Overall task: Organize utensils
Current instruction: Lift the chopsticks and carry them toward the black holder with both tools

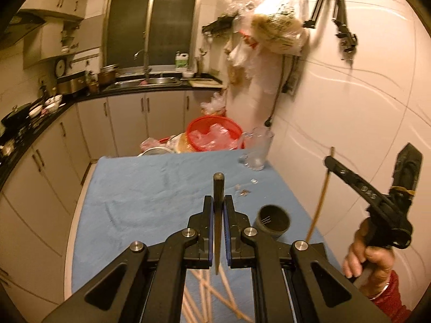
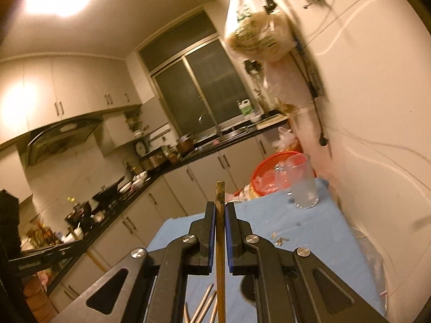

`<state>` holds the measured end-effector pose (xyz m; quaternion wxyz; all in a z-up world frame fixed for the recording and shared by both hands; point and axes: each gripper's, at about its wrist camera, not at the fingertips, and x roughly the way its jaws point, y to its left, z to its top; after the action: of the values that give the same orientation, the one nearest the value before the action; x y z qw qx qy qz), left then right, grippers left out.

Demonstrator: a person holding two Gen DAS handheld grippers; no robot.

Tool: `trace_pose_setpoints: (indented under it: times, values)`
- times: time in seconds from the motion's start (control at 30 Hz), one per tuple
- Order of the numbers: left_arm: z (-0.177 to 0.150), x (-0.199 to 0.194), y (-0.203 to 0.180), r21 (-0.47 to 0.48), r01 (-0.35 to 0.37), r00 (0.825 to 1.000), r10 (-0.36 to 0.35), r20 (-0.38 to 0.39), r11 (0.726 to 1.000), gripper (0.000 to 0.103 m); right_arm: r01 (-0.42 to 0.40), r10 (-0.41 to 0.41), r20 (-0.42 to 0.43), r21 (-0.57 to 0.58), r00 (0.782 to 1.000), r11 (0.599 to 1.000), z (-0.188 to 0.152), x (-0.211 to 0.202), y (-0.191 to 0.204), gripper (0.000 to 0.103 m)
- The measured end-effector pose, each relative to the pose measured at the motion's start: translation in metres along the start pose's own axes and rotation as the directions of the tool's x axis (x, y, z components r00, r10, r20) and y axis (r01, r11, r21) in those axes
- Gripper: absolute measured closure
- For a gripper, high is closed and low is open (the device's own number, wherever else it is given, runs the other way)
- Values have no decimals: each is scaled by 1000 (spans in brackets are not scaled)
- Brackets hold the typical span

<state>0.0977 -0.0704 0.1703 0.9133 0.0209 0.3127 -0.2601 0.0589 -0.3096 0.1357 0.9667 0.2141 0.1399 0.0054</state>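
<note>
My left gripper (image 1: 218, 202) is shut on a dark tapered chopstick (image 1: 218, 185), which stands up between the pads above the blue cloth (image 1: 140, 193). To its right stands a dark round utensil holder (image 1: 273, 219) with thin sticks inside. Several loose wooden chopsticks (image 1: 212, 296) lie crossed on the cloth below my fingers. My right gripper (image 2: 220, 207) is shut on a light wooden chopstick (image 2: 220, 242). In the left wrist view that gripper (image 1: 329, 161) hangs at the right in a hand (image 1: 371, 258), with its chopstick (image 1: 322, 196) slanting down beside the holder. Metal chopsticks (image 2: 204, 304) lie beneath it.
A clear glass mug (image 1: 258, 148) stands at the cloth's far right corner, near the white wall. A red basket (image 1: 215, 134) with plastic sits behind the table. Small scraps (image 1: 243, 192) lie on the cloth. Counter, sink and cabinets run along the left and back.
</note>
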Motion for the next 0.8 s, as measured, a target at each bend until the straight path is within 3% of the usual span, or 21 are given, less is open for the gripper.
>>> trace_pose_setpoints:
  times: [0.4, 0.6, 0.8]
  values:
    - [59, 31, -57, 22, 99, 995, -99, 7, 995, 96, 63, -69, 91, 73, 993, 995, 48, 22, -34, 96]
    - [80, 57, -73, 15, 134, 991, -134, -5, 991, 96, 101, -108, 73, 92, 991, 991, 53, 46, -55, 96]
    - [76, 86, -76, 26, 124, 991, -123, -48, 992, 96, 120, -124, 40, 95, 991, 988, 47, 67, -71, 96]
